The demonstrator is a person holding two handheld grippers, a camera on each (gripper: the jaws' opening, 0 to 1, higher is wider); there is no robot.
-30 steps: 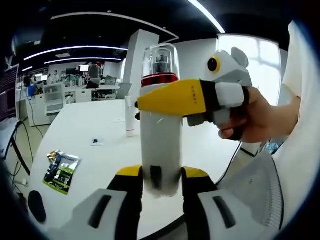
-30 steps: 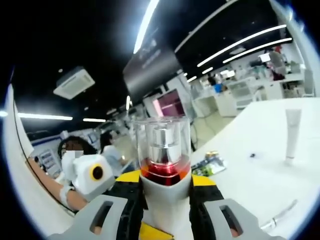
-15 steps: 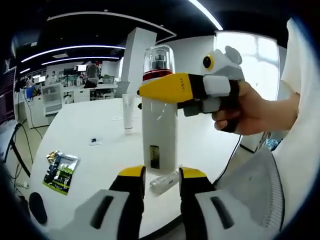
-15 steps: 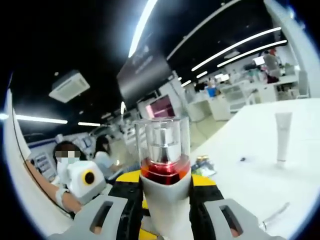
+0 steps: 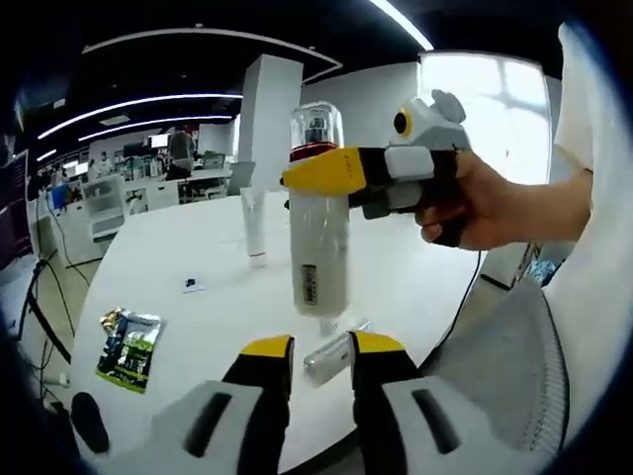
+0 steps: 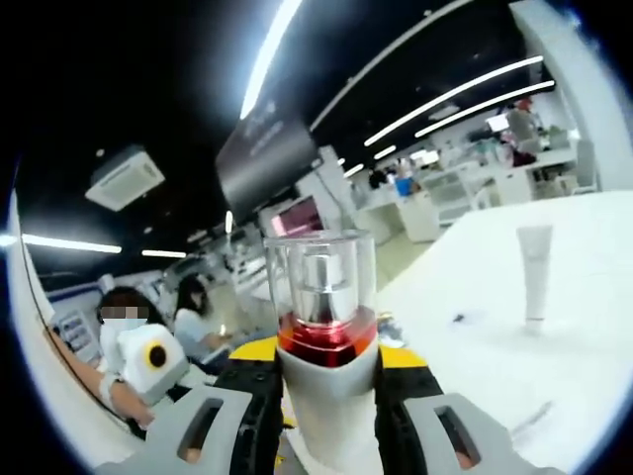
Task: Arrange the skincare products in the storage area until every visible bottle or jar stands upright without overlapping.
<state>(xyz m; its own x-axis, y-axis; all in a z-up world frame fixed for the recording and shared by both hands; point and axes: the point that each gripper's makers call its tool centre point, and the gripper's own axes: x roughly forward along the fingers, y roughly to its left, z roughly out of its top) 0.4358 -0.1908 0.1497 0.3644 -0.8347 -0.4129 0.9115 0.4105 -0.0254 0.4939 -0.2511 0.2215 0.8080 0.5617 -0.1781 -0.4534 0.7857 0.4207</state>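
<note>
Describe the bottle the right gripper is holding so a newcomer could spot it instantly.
Above the white table, the right gripper clamps a tall white bottle upright in mid-air. Unlike the slim white tube standing behind it, it has a red collar and a clear domed cap.

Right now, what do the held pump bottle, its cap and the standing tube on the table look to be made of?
The pump bottle, clamped near its top by the right gripper, looks like opaque white plastic with a soft sheen. Its cap looks like clear hard plastic: the silvery pump and red collar show through. The tube, standing on the white table, looks like matte white plastic, though glare leaves its finish uncertain.
</note>
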